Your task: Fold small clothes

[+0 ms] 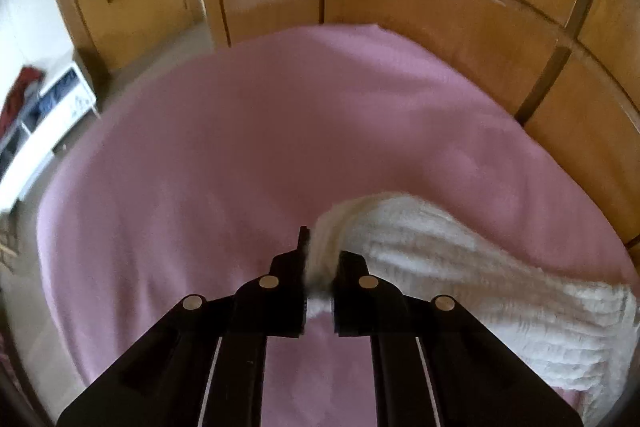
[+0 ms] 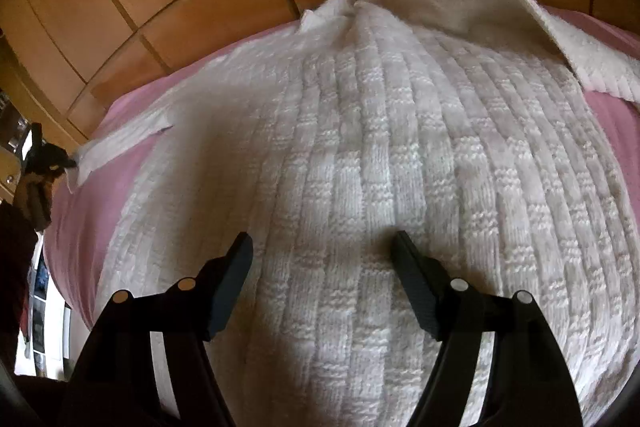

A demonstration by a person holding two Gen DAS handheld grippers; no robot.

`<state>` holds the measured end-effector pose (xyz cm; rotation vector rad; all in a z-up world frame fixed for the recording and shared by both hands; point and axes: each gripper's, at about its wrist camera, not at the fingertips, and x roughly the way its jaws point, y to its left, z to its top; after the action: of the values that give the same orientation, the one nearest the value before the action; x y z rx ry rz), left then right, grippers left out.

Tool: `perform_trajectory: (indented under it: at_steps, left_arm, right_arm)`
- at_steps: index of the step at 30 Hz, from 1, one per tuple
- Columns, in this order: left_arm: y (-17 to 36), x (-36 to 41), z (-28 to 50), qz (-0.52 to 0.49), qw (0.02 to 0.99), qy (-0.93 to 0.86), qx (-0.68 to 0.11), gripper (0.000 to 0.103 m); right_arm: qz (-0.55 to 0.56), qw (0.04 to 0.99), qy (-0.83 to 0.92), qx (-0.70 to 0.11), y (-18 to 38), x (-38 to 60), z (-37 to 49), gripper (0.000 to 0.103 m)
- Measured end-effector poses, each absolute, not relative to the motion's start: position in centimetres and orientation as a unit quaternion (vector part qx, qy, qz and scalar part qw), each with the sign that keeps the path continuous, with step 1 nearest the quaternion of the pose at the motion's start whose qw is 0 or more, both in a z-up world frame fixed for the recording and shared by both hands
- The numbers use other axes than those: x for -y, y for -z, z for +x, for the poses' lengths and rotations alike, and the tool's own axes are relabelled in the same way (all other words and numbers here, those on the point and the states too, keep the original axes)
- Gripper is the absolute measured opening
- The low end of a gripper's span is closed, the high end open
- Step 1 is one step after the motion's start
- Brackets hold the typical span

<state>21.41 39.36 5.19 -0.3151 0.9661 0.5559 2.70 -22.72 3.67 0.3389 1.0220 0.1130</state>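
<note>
A white, chunky-knit sweater [image 2: 400, 155] with a ribbed, basket-weave pattern lies spread over the pink bedcover [image 2: 84, 227]. In the right wrist view its body fills the middle, one sleeve [image 2: 124, 143] stretching flat toward 9 o'clock, the other sleeve [image 2: 520, 15] folded and raised toward 1 o'clock. In the left wrist view the sweater [image 1: 480, 267] sits at 4 o'clock, a bunched edge drawn up off the bedcover and pinched between the left tongs [image 1: 320, 291].
</note>
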Motion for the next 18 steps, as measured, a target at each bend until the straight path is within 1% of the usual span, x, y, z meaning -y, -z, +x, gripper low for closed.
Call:
perform_trajectory:
  at_steps: [1, 2, 3, 6, 10, 13, 18]
  left_arm:
    - [-5.0, -39.0, 21.0, -0.148, 0.835, -0.265, -0.459, 0.037]
    - [-4.9, -38.6, 20.3, -0.147, 0.834, -0.267, -0.46, 0.065]
    - [-5.1, -37.9, 19.4, -0.151, 0.837, -0.262, -0.456, 0.071]
    - [-5.9, -34.6, 17.0, -0.162, 0.865, -0.181, -0.44, 0.072]
    - [-6.6, -27.2, 11.7, -0.164, 0.881, 0.0, -0.444, 0.072]
    - [-6.0, -21.6, 7.5, -0.174, 0.864, 0.131, -0.454, 0.072]
    - [-3.7, -14.8, 2.2, -0.175, 0.817, 0.243, -0.494, 0.072]
  right_arm:
    - [0.161, 0.857, -0.053, -0.486, -3.7, 22.7, 2.6, 0.072]
    - [0.16, 0.858, -0.052, -0.486, -3.7, 22.6, 2.5, 0.072]
    - [0.157, 0.858, -0.053, -0.486, -3.9, 22.7, 2.4, 0.072]
    - [0.159, 0.863, -0.044, -0.477, -4.5, 23.4, 1.9, 0.072]
    - [0.165, 0.875, 0.005, -0.456, -6.1, 27.2, 0.4, 0.072]
    - [0.16, 0.878, 0.053, -0.448, -6.7, 30.6, -1.3, 0.073]
    - [0.16, 0.861, 0.101, -0.473, -5.6, 35.0, -4.7, 0.073]
